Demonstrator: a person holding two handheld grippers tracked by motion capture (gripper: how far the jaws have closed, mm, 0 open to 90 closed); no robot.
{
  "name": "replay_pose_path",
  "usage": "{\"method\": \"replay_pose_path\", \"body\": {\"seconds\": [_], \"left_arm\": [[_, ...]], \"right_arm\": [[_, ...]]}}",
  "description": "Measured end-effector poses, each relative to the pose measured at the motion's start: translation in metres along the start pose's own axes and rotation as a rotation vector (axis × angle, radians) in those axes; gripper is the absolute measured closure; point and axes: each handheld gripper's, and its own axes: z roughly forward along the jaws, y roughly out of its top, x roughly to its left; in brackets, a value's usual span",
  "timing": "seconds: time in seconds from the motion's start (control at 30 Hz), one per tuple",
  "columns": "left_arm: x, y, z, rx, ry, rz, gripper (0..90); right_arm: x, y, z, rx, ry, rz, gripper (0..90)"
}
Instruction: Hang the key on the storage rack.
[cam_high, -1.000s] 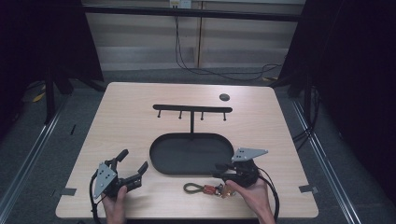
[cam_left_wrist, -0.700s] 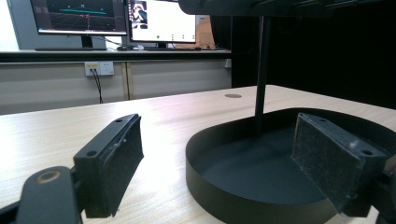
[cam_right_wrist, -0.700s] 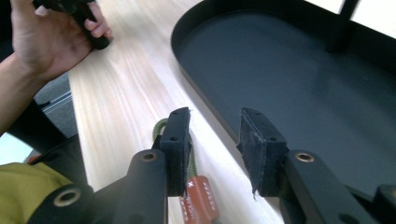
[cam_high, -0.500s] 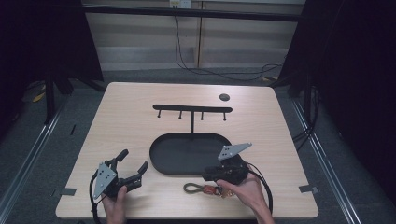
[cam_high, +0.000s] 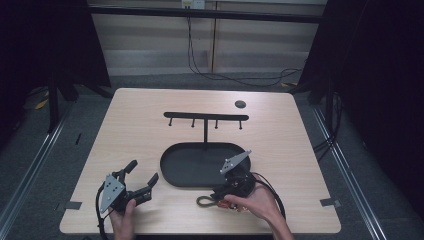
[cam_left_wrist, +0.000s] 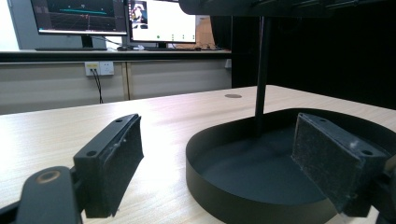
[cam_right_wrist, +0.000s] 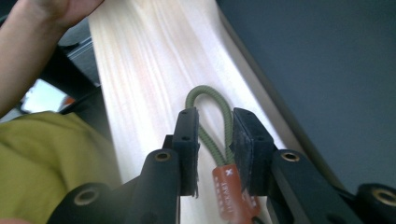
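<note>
A strap with an olive-green cord loop (cam_right_wrist: 205, 89) and a red tag (cam_right_wrist: 229, 186) lies flat on the wooden table (cam_high: 140, 130), just in front of the black oval tray (cam_high: 170, 172). My right gripper (cam_high: 217, 196) is low over the strap (cam_high: 204, 201). In the right gripper view its jaws (cam_right_wrist: 215, 116) have just been closing and stand narrow on either side of the loop, which keeps its rounded shape. My left gripper (cam_high: 142, 172) rests near the front left of the table, open and empty; its view (cam_left_wrist: 217, 121) looks across the tray wall (cam_left_wrist: 205, 186).
A black T-shaped rack (cam_high: 205, 116) with small hooks rises on a post (cam_left_wrist: 261, 70) from the tray's back. A small dark disc (cam_high: 240, 104) lies at the far right of the table. A person's forearm (cam_right_wrist: 28, 46) shows in the right gripper view.
My right gripper has slid left along the front of the tray and now covers the strap's tag end. The left gripper has kept still.
</note>
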Motion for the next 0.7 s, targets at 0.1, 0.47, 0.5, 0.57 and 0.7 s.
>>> {"method": "replay_pose_path", "body": {"seconds": [0.1,0.47,0.5,0.57,0.7], "left_arm": [[0.000,0.000,0.000,0.000,0.000,0.000,15.9],[0.000,0.000,0.000,0.004,-0.001,0.010,15.9],[0.000,0.000,0.000,0.004,-0.001,0.009,15.9],[0.000,0.000,-0.001,0.004,-0.001,0.009,15.9],[0.000,0.000,-0.001,0.005,0.000,0.009,16.0]], "right_arm": [[-0.002,0.003,0.000,0.020,0.008,0.015,73.7],[0.000,0.015,0.025,0.167,0.011,-0.011,84.7],[0.000,0.015,0.025,0.167,0.011,-0.011,84.7],[-0.002,0.017,0.029,0.184,0.006,-0.014,85.7],[-0.005,0.020,0.035,0.237,-0.005,-0.026,86.6]]}}
